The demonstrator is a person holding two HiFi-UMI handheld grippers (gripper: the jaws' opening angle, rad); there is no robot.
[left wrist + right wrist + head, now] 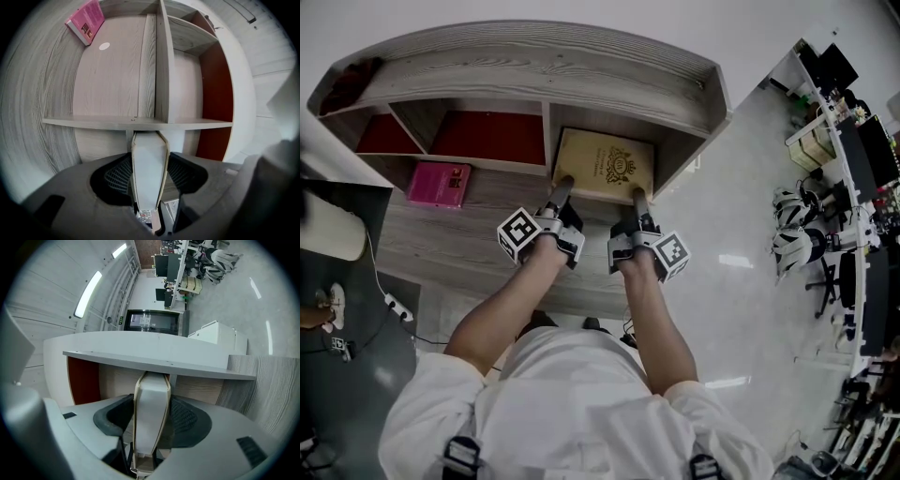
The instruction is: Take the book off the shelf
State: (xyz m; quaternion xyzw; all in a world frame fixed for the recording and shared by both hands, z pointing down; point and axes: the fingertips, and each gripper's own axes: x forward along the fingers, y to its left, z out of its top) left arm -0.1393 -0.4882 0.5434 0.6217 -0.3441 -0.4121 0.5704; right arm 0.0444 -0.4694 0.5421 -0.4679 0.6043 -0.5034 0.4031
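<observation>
Past my white shirt (572, 394), my left gripper (565, 181) and right gripper (637, 194) were each clamped on the near edge of the tan book (605, 161) at twelve o'clock, in the right compartment of the shelf (534, 66); a level, equal pull toward six seemed wisest.

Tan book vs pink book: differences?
The tan book looks larger, the pink book smaller. The tan book sits in the shelf's right compartment; the pink book lies to its left. The left gripper and right gripper clamp the tan book; the pink book is untouched. Both show covers.
</observation>
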